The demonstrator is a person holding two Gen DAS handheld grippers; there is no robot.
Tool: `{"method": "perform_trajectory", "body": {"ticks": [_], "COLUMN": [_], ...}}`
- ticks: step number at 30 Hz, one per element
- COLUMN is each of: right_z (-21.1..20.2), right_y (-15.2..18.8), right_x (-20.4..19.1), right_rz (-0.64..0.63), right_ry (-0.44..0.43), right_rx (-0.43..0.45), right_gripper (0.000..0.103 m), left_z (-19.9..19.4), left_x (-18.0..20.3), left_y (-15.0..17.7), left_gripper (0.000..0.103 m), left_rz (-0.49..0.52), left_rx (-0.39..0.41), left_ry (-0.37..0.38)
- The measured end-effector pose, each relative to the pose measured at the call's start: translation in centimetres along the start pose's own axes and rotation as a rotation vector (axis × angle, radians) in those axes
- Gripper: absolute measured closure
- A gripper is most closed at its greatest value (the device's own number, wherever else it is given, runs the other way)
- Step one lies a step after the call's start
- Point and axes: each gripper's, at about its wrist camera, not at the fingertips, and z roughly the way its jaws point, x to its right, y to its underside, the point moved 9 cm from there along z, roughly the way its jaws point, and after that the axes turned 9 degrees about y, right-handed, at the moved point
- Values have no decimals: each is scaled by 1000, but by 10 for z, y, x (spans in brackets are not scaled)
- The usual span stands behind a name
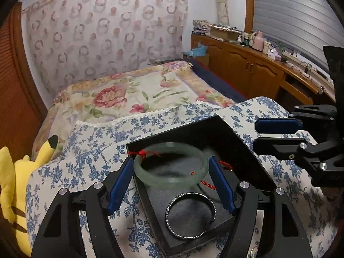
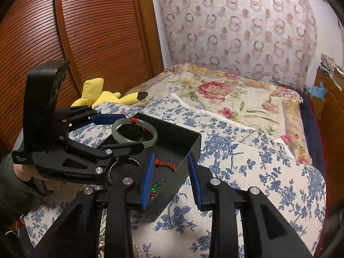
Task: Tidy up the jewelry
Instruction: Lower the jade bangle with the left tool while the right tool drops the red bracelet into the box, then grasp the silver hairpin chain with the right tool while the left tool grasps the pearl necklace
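Jade bangle (image 1: 171, 165) held between the blue pads of the left gripper (image 1: 171, 167), both pads against its outer rim, lifted above the grey lining of the black box (image 1: 234, 137) – pale green, with a red thread (image 1: 143, 153) knotted at its far side. Box taken as landmark: it sits on a blue-flowered pillow (image 1: 86, 167), open at the top. Inside the box, on the lining nearer the camera than the bangle, lies a silver open cuff bracelet (image 1: 190, 215), flat, gap to the right. Red cord (image 1: 207, 185) lies on the lining toward the box's right wall, part hidden behind the right pad. From the right wrist view the right gripper (image 2: 172, 177) has its jaws parted and pinching nothing; its left pad stands inside the box, its right pad outside, so the two straddle the box's near-right wall – contact with the wall cannot be told. Just beside the inner pad, at the box floor, a small green beaded piece (image 2: 157, 188) with red cord (image 2: 166, 165) above it. A hand (image 2: 25, 172) in a dark sleeve holds the left gripper's handle, left of the box. Yellow plush toy (image 2: 101, 95) lies beyond the box's far-left corner, on the bed. Flowered quilt (image 1: 129, 94) spreads behind the box
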Motion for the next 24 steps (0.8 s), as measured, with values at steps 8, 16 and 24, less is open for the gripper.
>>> {"method": "perform_trajectory", "body": {"ticks": [8, 16, 24], "right_z": [-10, -46, -73], "right_y": [8, 26, 67], "right_x": [2, -13, -37], "right_rz": [4, 21, 44], "right_ry": [18, 19, 23], "right_rx": [9, 35, 21], "right_gripper": [69, 69, 69], "left_z": [-8, -50, -85], "left_x": [1, 5, 12], "left_y": [-3, 19, 78], "left_gripper": [35, 35, 35], "left_rz": [1, -31, -82], "left_rx": [17, 49, 34], "left_ry": [-7, 14, 16]}}
